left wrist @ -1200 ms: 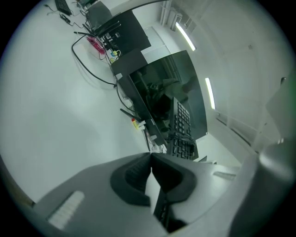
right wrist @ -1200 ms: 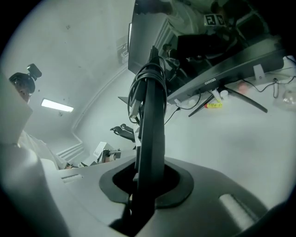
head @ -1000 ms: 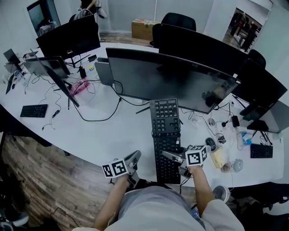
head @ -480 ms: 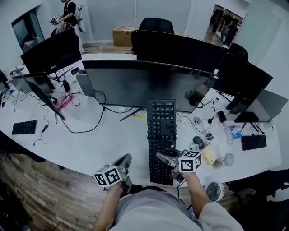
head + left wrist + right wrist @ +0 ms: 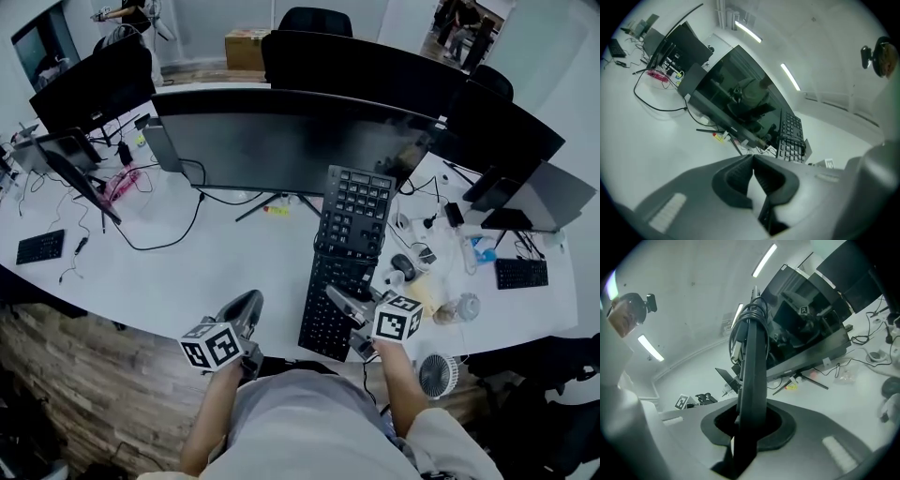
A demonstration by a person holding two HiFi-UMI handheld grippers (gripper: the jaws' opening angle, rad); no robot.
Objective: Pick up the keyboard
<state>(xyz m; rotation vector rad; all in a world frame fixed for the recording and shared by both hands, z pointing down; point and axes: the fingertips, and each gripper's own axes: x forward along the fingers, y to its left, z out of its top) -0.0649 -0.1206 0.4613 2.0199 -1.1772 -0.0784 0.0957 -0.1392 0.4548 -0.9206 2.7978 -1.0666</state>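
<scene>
**Right gripper** point(image 5: 748, 425): jaws partway apart and clamped on the near end of the keyboard point(image 5: 353, 217), one pad against each face. Nothing else is between them.

**Left gripper** point(image 5: 753, 160): jaws closed, tips meeting, nothing between them. It touches nothing.

**Keyboard**: black and full-size, held by its near end over the desk's point(image 5: 187, 272) near edge. It runs away from the person, and its far end with the number pad reaches the foot of the large monitor point(image 5: 291, 141). Its key face tips towards the head camera.

**Right hand**: a bare forearm comes up from the lower right. The marker cube point(image 5: 397, 319) sits above the wrist, and the gripper points across the near edge at a shallow downward angle.

**Left hand**: a bare forearm comes up from the lower left, with its marker cube point(image 5: 211, 345) off the desk and above the wooden floor point(image 5: 84, 375). The jaw tips lie just at the near edge, left of the keyboard and well clear of it.

**Also on the desk**:
- A mouse point(image 5: 403, 265) lies right of the keyboard.
- A small fan point(image 5: 436, 375) stands at the near right edge.
- A second keyboard point(image 5: 39, 246) lies towards the left edge.

**Hard to make out**:
- The right gripper view shows the keyboard edge-on only, with no keys visible.
- In the head view, the right gripper covers the keyboard's near end.
- No view shows whether any part of the keyboard touches the desk.
- The monitor hides the desk behind it.
</scene>
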